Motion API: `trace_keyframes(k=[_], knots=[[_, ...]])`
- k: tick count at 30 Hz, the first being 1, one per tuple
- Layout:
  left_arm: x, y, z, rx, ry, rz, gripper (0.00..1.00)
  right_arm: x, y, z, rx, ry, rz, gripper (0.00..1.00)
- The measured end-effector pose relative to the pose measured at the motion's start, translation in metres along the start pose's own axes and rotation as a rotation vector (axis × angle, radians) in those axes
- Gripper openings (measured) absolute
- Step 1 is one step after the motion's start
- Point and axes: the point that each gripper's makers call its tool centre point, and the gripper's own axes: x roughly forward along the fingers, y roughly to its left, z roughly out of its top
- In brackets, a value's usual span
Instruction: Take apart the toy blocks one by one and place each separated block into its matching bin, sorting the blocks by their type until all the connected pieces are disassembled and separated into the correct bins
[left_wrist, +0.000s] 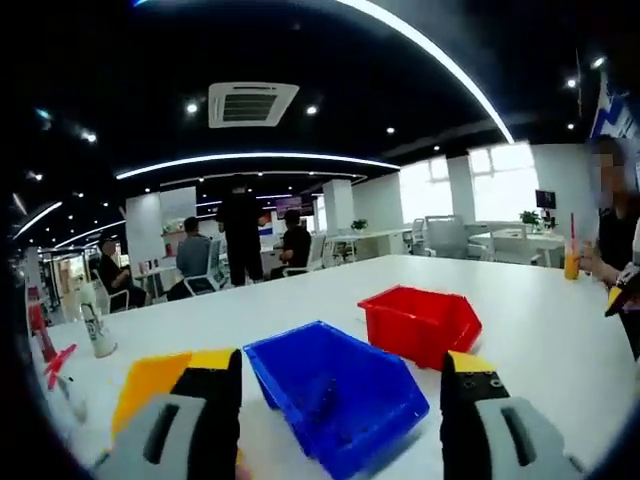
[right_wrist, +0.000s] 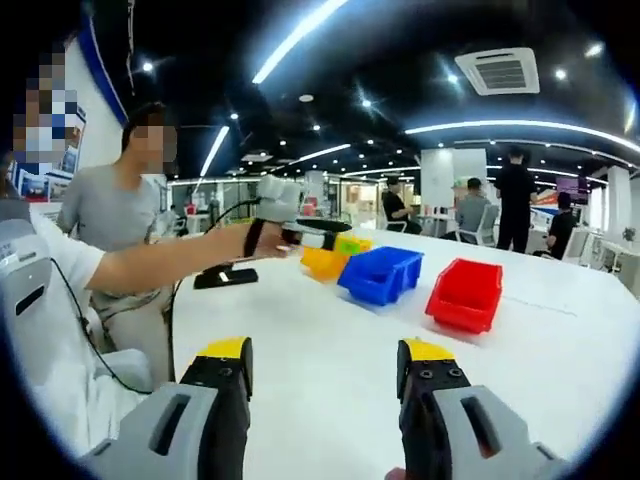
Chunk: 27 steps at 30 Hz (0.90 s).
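On table (left_wrist: 560, 330): blue bin (left_wrist: 335, 395), possibly empty.

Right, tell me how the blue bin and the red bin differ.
In the left gripper view the blue bin sits nearer, between the jaws, while the red bin lies farther back to the right. The blue bin has something small and dark inside; the red bin's visible inside looks bare. In the right gripper view the blue bin stands beside a yellow bin; the red bin stands apart. Both are open-topped plastic bins on the white table.
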Motion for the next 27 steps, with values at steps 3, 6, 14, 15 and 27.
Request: trace_keyframes(k=[3, 6, 14, 15, 27], knots=[[-0.041, -0.01, 0.001, -0.021, -0.041, -0.034, 0.76, -0.005, -0.014, 0.002, 0.005, -0.018, -0.052, 0.59], [-0.076, -0.02, -0.006, 0.005, -0.032, -0.054, 0.75, -0.009, -0.025, 0.004, -0.006, -0.024, -0.094, 0.58], [-0.151, -0.038, -0.012, -0.109, -0.089, -0.078, 0.68, -0.014, -0.041, 0.007, 0.013, -0.063, -0.17, 0.58], [-0.157, -0.04, -0.014, -0.12, -0.091, -0.077, 0.68, -0.015, -0.042, 0.008, 0.014, -0.068, -0.177, 0.58], [-0.185, -0.051, -0.026, -0.18, -0.091, -0.09, 0.64, -0.018, -0.043, 0.011, -0.018, -0.08, -0.208, 0.58]])
